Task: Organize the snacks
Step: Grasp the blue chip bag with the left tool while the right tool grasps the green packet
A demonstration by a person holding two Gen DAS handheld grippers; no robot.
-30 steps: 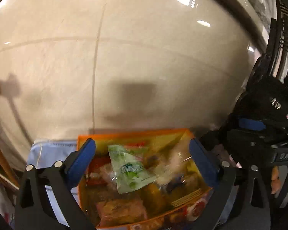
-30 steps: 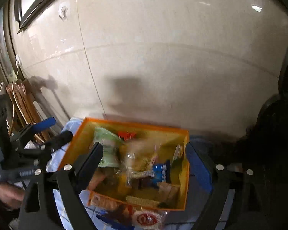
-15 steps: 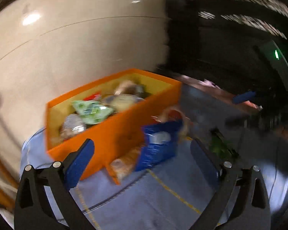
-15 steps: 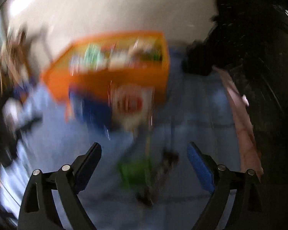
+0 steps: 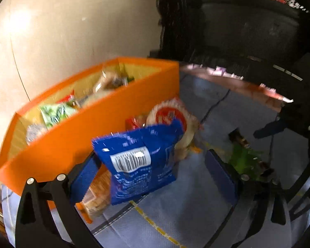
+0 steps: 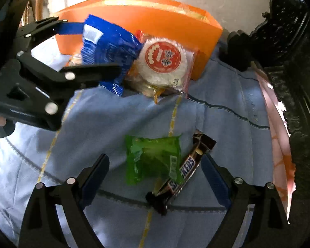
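Two sets of tongs hung released over a blue cloth [image 6: 105, 124] — the left tongs [image 5: 153, 165] straddling a blue packet [image 5: 138, 161] that leaned against the orange box [image 5: 113, 119] of snacks, the right tongs [image 6: 155, 171] straddling a green packet [image 6: 153, 159] and chocolate bar [image 6: 184, 171], neither gripped.

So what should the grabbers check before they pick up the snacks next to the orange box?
1. Right gripper open: ok.
2. Green packet and Snickers bar between its fingers: ok, though they overlap.
3. Left gripper open around blue packet: ok.
4. Blue packet free to lift: cannot tell; it leans on other snacks.
5. Room in orange box: cannot tell; it looks fairly full.
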